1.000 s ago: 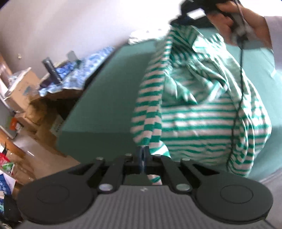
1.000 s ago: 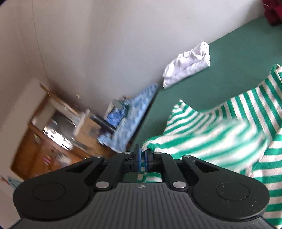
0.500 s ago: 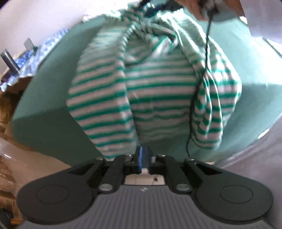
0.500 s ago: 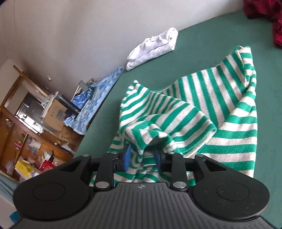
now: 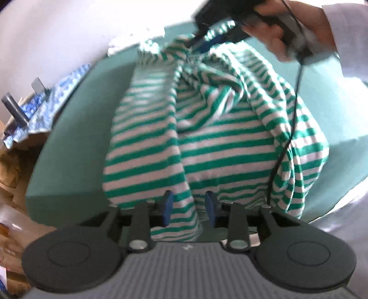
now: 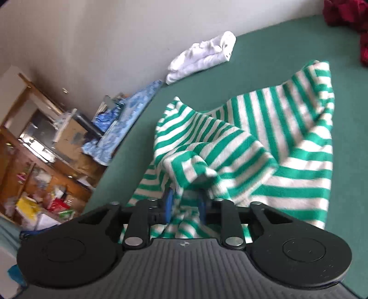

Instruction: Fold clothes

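Note:
A green-and-white striped shirt (image 5: 216, 142) lies bunched on the green surface (image 5: 76, 138), its lower part hanging over the near edge. My left gripper (image 5: 188, 208) is open, its blue pads (image 5: 166, 208) either side of a hanging fold of the hem. My right gripper (image 6: 185, 205) is open too, and a rumpled fold of the shirt (image 6: 241, 147) is heaped loosely between and over its fingers. In the left wrist view the right gripper (image 5: 207, 39) is held by a hand (image 5: 273, 39) above the shirt's far end, with a black cable (image 5: 287, 128) trailing across the fabric.
A folded white cloth (image 6: 202, 57) lies near the wall and a dark red garment (image 6: 345, 16) at the far corner. Left of the surface are a blue patterned cloth (image 6: 119, 124), cardboard boxes (image 6: 69, 138) and a cluttered wooden shelf (image 6: 27, 165).
Both grippers were shut on the shirt a second ago. The right one opened first, then the left, and the shirt dropped from hanging to lying bunched on the surface.

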`<state>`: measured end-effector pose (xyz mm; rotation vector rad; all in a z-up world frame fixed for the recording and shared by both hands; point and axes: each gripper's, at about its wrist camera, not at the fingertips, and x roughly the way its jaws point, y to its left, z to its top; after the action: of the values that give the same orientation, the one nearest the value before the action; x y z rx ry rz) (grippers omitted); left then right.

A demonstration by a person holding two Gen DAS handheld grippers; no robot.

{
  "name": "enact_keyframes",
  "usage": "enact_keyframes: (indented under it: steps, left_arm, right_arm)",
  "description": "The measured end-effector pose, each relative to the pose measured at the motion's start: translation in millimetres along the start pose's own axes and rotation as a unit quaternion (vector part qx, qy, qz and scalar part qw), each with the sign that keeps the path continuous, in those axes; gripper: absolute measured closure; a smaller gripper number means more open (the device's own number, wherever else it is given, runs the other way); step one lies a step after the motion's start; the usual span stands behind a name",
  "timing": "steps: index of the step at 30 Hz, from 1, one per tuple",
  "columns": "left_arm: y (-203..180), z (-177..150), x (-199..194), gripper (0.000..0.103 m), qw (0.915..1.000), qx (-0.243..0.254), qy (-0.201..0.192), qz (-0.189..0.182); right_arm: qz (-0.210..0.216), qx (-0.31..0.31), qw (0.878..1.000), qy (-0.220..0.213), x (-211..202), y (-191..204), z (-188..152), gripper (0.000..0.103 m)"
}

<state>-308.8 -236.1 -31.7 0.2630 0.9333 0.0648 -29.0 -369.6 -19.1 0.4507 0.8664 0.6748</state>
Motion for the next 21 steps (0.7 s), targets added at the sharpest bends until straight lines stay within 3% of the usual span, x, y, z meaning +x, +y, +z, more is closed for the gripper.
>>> enact_keyframes:
  steps: [5,7,11,13,14,15,21]
  left_arm:
    - [39,32,-18,0.065,0.9985,0.008,-0.052,0.017]
    - [48,55,-2,0.059,0.9970,0.029,-0.070,0.015]
    - [52,102,42,0.048,0.9906,0.097,-0.097,0.004]
    - [50,122,64,0.047,0.9854,0.132,-0.108,-0.011]
    - [48,129,76,0.047,0.9822,0.150,-0.111,-0.023]
    - [47,134,84,0.045,0.9792,0.163,-0.115,-0.037]
    - [50,143,128,0.046,0.9652,0.212,-0.101,-0.116]
  right_arm:
    - [-0.065,-0.003,0.996,-0.060,-26,-21,3,0.071]
    - [-0.096,-0.004,0.992,-0.082,-32,-30,4,0.071]
    - [-0.130,-0.037,0.988,-0.078,-7,-21,7,0.067]
    - [-0.155,-0.055,0.982,-0.089,-7,-14,14,0.074]
    - [-0.168,-0.064,0.979,-0.094,-7,-10,17,0.093]
    - [-0.181,-0.073,0.976,-0.099,-7,-7,21,0.097]
    - [-0.256,-0.126,0.950,-0.130,-7,16,41,0.097]
